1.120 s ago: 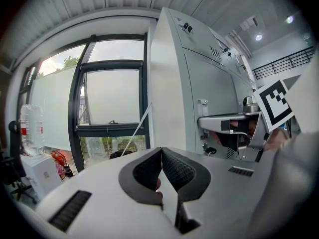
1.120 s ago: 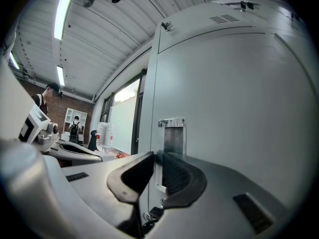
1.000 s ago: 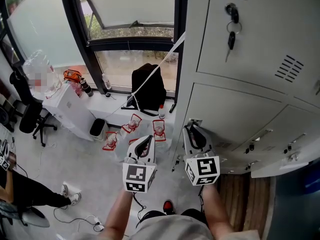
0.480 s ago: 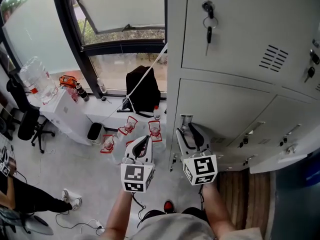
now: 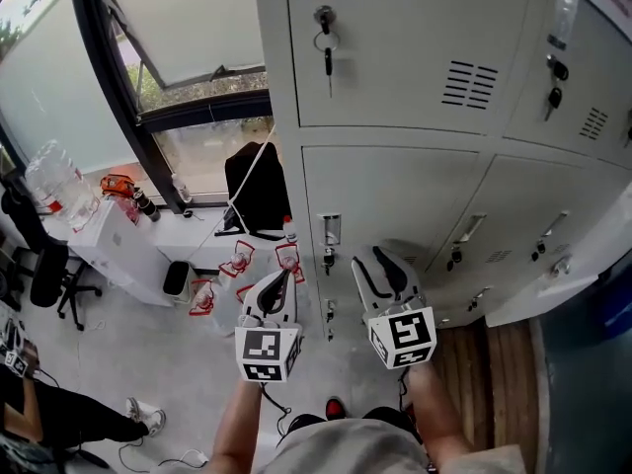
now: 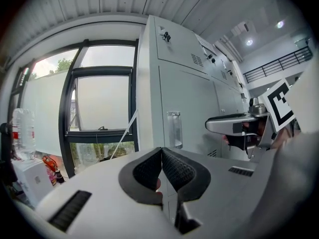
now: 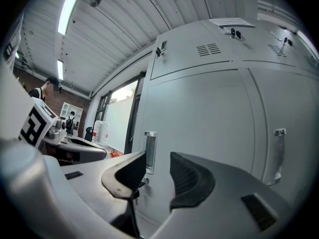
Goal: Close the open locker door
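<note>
A bank of grey lockers (image 5: pixel 415 117) fills the right of the head view. At its lower right one door leaf (image 5: pixel 553 289) stands swung out from the row. My right gripper (image 5: pixel 380 270) is open and empty, pointing at the closed lower door with the upright handle (image 7: pixel 150 152); its jaws (image 7: pixel 158 176) stand a short way off that door. My left gripper (image 5: pixel 279 286) is shut with nothing in it, left of the lockers' side wall (image 6: pixel 149 93). From the left gripper view (image 6: pixel 162 158) the right gripper (image 6: pixel 234 126) shows at the right.
Keys (image 5: pixel 327 47) hang in an upper locker door. Left of the lockers are a window, a black backpack (image 5: pixel 252 186), a white box (image 5: pixel 118 240), large water bottles (image 5: pixel 49 181), an office chair (image 5: pixel 44 270) and red-edged items (image 5: pixel 237 260) on the floor. A person's leg (image 5: pixel 59 413) lies at the lower left.
The head view has swung right, so the lockers now fill more of it and the window has slid left. Both grippers keep their places in the view; the right jaws look slightly wider.
</note>
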Demonstrator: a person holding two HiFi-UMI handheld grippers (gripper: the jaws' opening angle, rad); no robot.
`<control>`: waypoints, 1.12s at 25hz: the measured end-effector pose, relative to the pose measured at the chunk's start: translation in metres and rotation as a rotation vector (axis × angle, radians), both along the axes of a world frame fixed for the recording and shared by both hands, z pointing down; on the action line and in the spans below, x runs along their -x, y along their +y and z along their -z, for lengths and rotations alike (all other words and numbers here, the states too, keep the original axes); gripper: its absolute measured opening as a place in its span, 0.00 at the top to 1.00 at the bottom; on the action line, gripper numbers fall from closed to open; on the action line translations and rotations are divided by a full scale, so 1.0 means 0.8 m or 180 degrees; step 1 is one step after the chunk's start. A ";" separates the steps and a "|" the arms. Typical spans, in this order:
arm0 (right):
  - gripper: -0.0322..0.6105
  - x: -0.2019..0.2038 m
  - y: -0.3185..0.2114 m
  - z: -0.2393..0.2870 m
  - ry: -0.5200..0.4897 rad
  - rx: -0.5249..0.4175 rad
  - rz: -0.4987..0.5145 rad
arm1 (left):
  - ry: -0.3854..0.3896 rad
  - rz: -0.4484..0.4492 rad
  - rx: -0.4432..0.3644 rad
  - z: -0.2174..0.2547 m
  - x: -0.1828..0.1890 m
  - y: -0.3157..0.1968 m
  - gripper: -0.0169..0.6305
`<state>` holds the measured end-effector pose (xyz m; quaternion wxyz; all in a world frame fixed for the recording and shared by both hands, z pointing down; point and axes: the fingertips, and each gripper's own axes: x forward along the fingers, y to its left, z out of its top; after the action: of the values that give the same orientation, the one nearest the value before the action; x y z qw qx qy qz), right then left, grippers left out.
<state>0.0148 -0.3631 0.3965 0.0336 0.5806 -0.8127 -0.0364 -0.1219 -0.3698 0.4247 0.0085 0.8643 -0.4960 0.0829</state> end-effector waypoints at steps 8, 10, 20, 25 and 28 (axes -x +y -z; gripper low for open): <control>0.81 -0.066 0.066 -0.016 0.0019 -0.0010 -0.0299 | -0.0001 -0.0135 0.0015 -0.009 -0.027 0.037 0.94; 0.85 -0.074 0.082 -0.020 0.0087 -0.0046 -0.0352 | -0.0001 -0.0156 0.0006 -0.011 -0.030 0.045 0.94; 0.91 -0.104 0.135 -0.043 0.0012 -0.0070 -0.0591 | -0.0061 -0.0290 0.0005 -0.031 -0.039 0.083 0.94; 0.91 -0.109 0.158 -0.064 -0.0036 0.0044 -0.0660 | -0.0050 -0.0276 0.0042 -0.040 -0.034 0.098 0.94; 0.91 -0.107 0.168 -0.076 -0.0039 0.0098 -0.0670 | -0.0091 -0.0290 0.0078 -0.049 -0.032 0.104 0.94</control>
<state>0.1003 -0.2286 0.4570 0.0412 0.6624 -0.7478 -0.0166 -0.0964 -0.2866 0.4640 0.0081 0.8845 -0.4553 0.1016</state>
